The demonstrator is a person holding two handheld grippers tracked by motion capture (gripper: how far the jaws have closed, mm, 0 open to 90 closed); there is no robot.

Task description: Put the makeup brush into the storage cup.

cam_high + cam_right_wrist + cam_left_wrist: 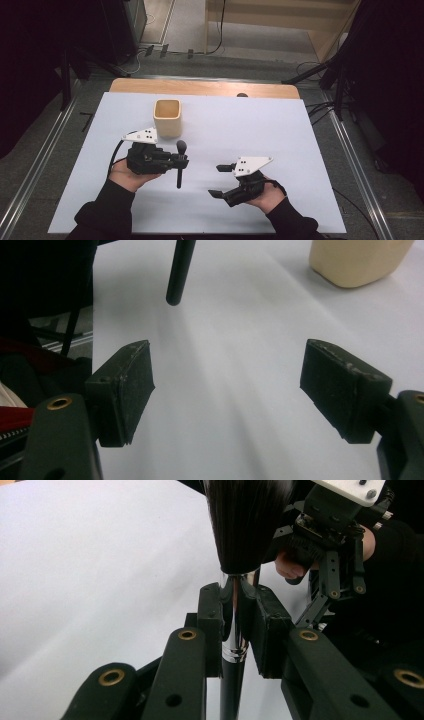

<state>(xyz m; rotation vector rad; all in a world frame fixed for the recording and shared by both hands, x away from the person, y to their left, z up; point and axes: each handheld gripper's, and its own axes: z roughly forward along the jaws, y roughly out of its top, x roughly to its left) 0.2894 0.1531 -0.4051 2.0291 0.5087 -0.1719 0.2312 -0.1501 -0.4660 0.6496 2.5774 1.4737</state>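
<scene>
A black brush [180,165] with a dark bristle head and a silver ferrule [235,630] stands roughly upright in my left gripper [181,162], which is shut on the ferrule just below the bristles [245,525]. Its handle end [179,275] hangs just over the white sheet. My right gripper [216,180] lies low at the front right with its jaws wide apart and nothing between the pads [125,387]. It points toward the brush but stays apart from it. A beige square cup [167,117] stands behind the left gripper, and the same cup [357,260] shows in the right gripper view.
A white sheet [280,130] covers most of the wooden table [200,87]. Metal rails [350,150] run along both sides of the table, and cables lie on the floor beyond its far edge.
</scene>
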